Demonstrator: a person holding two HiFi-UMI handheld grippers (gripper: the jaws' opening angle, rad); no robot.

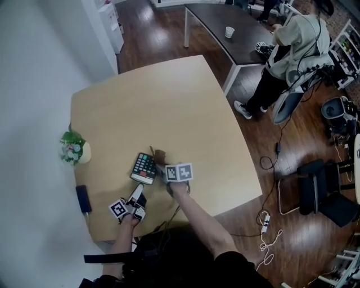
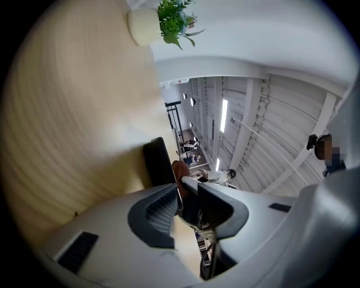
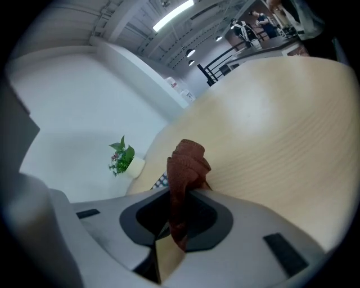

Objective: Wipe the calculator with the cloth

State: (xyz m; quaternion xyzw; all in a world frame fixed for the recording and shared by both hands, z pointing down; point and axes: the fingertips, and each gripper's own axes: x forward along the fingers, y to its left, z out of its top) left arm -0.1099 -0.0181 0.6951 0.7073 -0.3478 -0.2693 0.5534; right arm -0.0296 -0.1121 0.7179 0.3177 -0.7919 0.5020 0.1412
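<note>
Overall: bright, even indoor light is falling from above (soft rather than harsh).
Source: a strip light (image 3: 174, 14) is glowing on the ceiling in the right gripper view, and a second strip light (image 2: 224, 115) in the left gripper view.
Glare: the dark floor (image 1: 157, 34) is reflecting pale patches; the desk (image 1: 169, 95) is carrying a mild sheen.
Shadows: only faint, soft-edged ones are lying on the desk.
Distortion: both gripper views are bending lines strongly and darkening to black at the corners.
Focus: the cloth (image 3: 185, 169) is staying fairly sharp; the jaws nearest each lens are blurring.

a: what's along the left edge of the wooden table (image 1: 169, 101)?
b: a small potted plant (image 1: 73, 149) and a flat black object (image 1: 83, 198), apart.
a: and beyond the table?
b: a person (image 1: 287, 50) standing at a dark desk (image 1: 216, 19) with a white cup (image 1: 229, 32) on it.
</note>
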